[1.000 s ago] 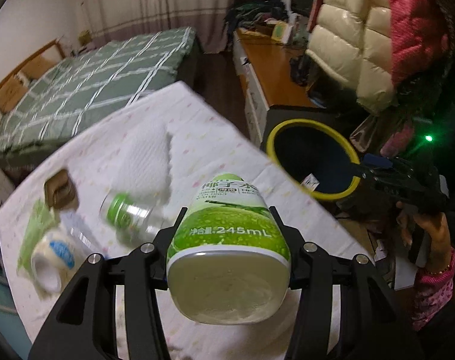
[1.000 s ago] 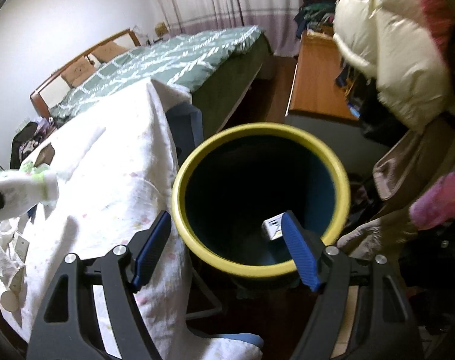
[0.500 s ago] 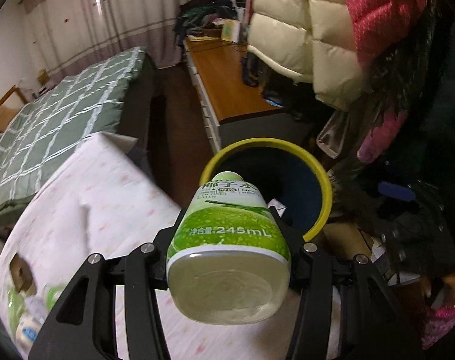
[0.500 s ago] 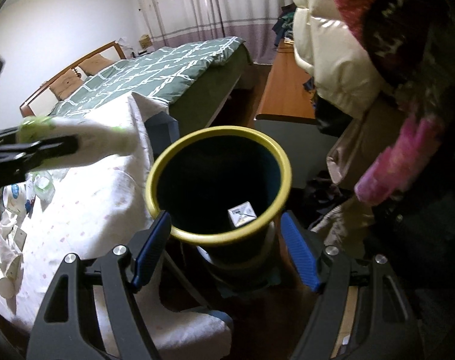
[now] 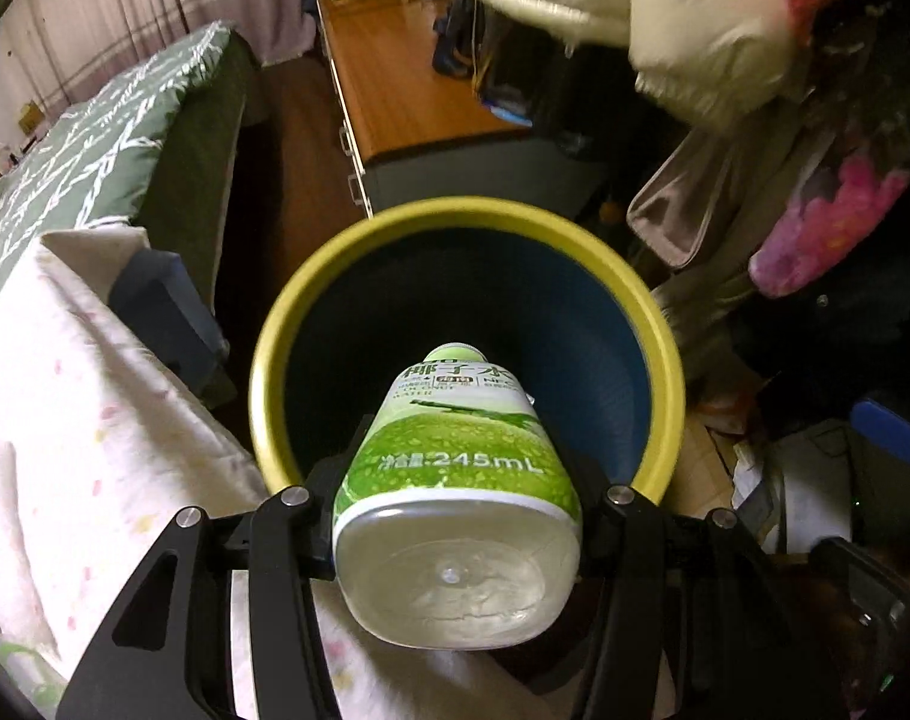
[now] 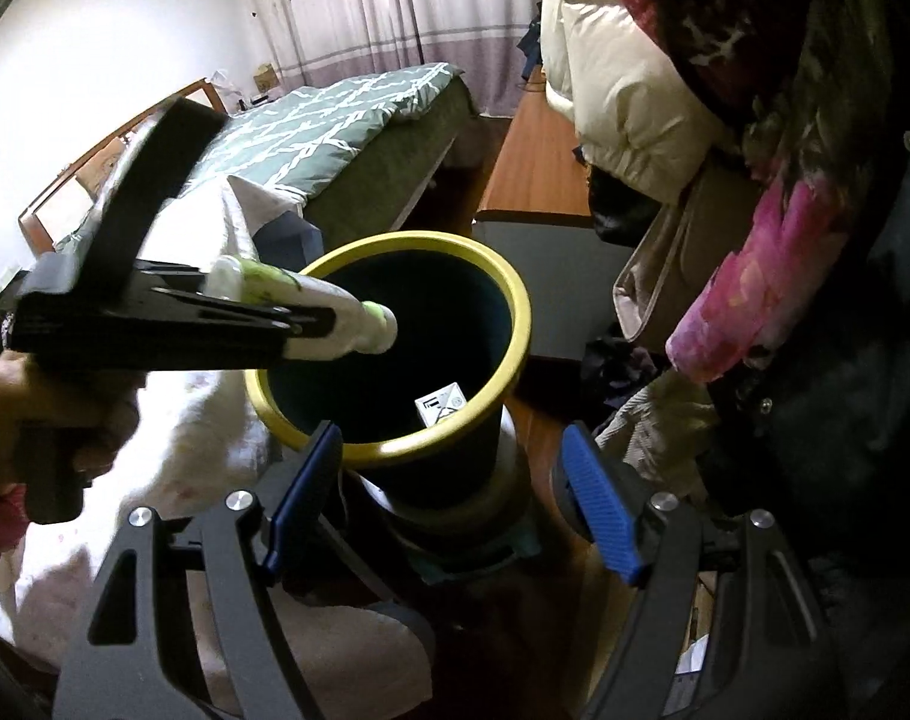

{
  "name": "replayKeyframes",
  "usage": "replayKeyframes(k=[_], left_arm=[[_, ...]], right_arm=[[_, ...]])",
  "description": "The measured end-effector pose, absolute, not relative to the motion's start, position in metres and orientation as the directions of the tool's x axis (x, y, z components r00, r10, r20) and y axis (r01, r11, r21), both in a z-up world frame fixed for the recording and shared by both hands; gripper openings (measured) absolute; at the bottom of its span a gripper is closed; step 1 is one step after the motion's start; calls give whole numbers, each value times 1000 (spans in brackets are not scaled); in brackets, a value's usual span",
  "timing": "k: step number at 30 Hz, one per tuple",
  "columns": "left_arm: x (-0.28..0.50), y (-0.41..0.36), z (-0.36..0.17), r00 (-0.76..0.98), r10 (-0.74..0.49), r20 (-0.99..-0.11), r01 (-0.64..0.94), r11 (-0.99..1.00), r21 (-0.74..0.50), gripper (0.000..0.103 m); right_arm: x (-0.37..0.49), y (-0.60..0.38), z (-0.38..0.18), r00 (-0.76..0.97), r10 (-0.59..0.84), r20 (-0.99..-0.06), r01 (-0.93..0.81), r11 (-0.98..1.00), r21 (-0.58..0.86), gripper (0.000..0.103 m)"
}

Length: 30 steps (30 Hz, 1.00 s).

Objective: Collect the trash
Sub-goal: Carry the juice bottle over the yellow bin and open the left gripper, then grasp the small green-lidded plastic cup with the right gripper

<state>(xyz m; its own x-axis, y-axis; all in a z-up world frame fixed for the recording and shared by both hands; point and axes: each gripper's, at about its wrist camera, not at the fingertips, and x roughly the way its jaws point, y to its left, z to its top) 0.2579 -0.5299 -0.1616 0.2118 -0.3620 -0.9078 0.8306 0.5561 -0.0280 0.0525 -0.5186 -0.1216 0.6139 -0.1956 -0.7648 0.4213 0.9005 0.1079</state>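
My left gripper (image 5: 458,462) is shut on a green-labelled 245 mL plastic bottle (image 5: 455,456). The bottle's capped end points into the yellow-rimmed dark bin (image 5: 659,324). In the right wrist view the bottle (image 6: 311,312) hangs over the bin's left rim (image 6: 431,444), held by the left gripper (image 6: 311,324). A small white carton (image 6: 442,405) lies inside the bin. My right gripper (image 6: 449,510) is open and empty, its blue pads (image 6: 602,507) on either side of the bin's near wall.
The table with a white flowered cloth (image 5: 83,420) lies left of the bin. A green bed (image 6: 347,114) and a wooden desk (image 5: 407,72) stand behind. Hanging coats (image 6: 725,90) crowd the right side.
My left gripper has carried the bottle from above the table rightward to over the bin's mouth. The right gripper has drawn back from the bin a little.
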Motion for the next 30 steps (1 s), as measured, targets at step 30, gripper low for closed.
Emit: replayKeyframes(k=[30], left_arm=[[154,-75,-7,755,-235,-612,263,964,-45,98]], right_arm=[[152,-340,-115,640,126,-758,-41,991,130,76]])
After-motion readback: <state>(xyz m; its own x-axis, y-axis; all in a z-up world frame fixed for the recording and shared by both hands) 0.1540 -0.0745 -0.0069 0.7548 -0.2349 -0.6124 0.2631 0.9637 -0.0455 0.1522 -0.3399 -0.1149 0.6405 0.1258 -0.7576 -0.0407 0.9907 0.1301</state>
